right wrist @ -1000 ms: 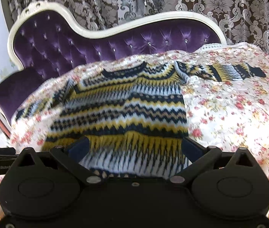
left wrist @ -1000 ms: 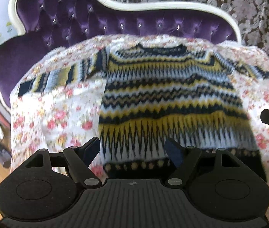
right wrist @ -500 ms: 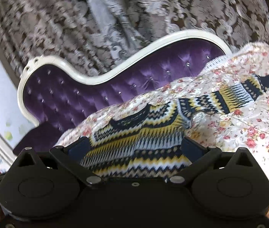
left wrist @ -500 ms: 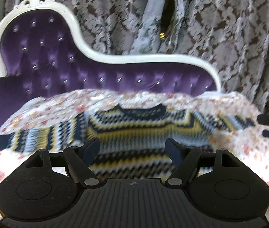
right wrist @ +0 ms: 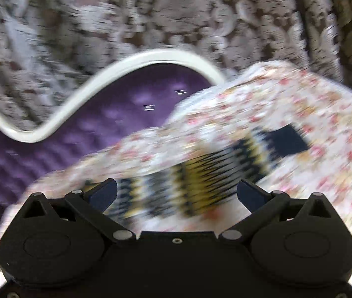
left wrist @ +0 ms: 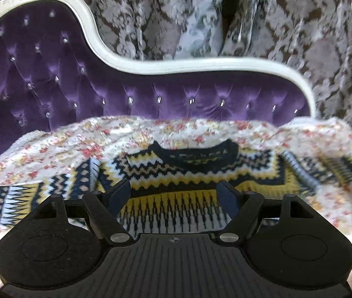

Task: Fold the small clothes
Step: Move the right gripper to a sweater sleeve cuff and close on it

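Both tongs are released and empty: the left tongs [left wrist: 173,193] hover over the sweater [left wrist: 188,173] chest, its collar just beyond; the right tongs [right wrist: 176,193] face its sleeve [right wrist: 225,171]. I'd pinch near the cuff and fold inward without dragging the floral cover [left wrist: 76,136].

Your right wrist view's all motion blur, and the left gripper [left wrist: 173,193] body hides the sweater's [left wrist: 188,173] hem.
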Demonstrator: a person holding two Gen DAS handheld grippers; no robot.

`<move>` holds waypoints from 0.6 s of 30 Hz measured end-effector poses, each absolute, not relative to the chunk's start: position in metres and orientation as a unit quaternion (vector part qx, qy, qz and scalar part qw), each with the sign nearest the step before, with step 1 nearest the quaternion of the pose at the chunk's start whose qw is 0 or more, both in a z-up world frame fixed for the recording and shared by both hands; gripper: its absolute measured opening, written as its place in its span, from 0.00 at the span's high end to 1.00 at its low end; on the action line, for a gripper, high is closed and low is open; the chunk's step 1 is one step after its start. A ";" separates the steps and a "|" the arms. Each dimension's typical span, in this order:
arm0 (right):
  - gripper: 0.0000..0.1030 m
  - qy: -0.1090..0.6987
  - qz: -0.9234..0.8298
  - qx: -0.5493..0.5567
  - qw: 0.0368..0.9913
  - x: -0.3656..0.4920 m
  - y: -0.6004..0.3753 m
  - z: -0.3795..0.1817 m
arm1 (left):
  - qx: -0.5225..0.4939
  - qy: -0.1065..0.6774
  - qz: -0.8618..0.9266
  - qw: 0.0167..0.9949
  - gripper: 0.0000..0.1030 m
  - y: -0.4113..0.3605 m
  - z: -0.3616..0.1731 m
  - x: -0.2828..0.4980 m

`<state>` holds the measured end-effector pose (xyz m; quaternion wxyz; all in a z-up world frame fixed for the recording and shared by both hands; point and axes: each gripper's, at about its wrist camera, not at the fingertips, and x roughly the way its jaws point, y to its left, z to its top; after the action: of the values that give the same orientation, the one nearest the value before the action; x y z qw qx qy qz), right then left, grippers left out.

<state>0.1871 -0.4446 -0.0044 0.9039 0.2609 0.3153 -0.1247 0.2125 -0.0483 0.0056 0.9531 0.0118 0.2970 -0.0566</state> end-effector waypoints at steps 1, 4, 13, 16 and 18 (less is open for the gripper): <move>0.00 0.319 -0.139 0.258 0.901 0.192 -0.456 -0.012 | 0.011 0.301 -0.057 0.952 0.27 -0.051 -0.004 0.220; 0.01 0.323 -0.168 0.266 0.893 0.203 -0.489 -0.032 | 0.006 0.312 -0.060 0.948 0.27 -0.054 -0.026 0.238; 0.13 0.335 -0.248 0.293 0.861 0.216 -0.552 -0.081 | 0.006 0.351 -0.043 0.935 0.27 -0.058 -0.089 0.279; 0.20 0.342 -0.255 0.296 0.855 0.219 -0.562 -0.094 | 0.018 0.338 -0.042 0.940 0.25 -0.060 -0.098 0.277; 0.26 0.340 -0.251 0.303 0.854 0.222 -0.566 -0.101 | 0.023 0.334 -0.041 0.941 0.23 -0.061 -0.098 0.274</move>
<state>0.2216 -0.5657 -0.1012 0.8540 0.3026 0.3404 -0.2514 0.2742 -0.0612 -0.0981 0.9414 0.0230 0.3342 -0.0406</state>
